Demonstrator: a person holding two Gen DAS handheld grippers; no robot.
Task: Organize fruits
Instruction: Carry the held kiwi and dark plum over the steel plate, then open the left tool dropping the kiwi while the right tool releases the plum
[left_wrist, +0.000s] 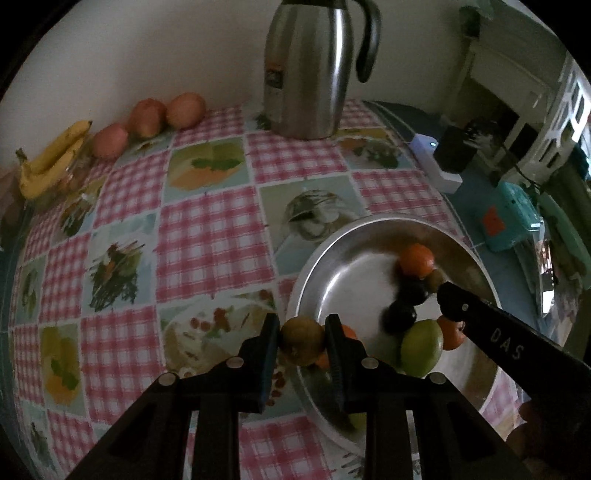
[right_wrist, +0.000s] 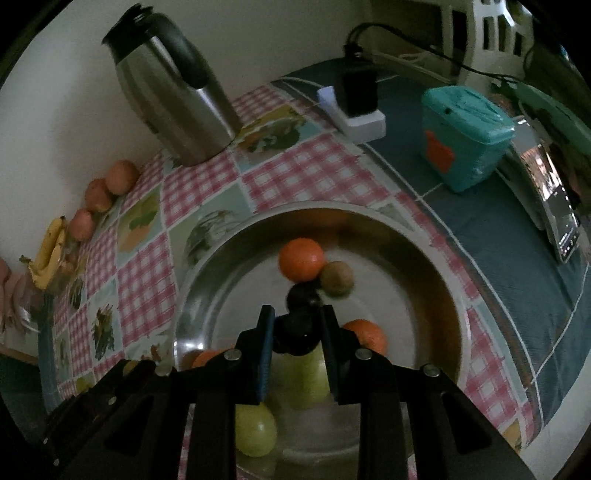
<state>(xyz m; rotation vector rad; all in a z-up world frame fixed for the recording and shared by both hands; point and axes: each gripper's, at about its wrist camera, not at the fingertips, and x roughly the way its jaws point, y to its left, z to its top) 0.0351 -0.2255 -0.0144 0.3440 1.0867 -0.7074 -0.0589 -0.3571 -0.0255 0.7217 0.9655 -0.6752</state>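
Two grippers work at a steel bowl on a checked tablecloth. Our left gripper clamps a brown fruit just over the bowl's rim. Our right gripper clamps a dark plum above the oranges and green fruit inside. Bananas and a steel jug stand well apart.

Dim room, slight motion blur, fisheye-bent edges, perhaps window light from the right
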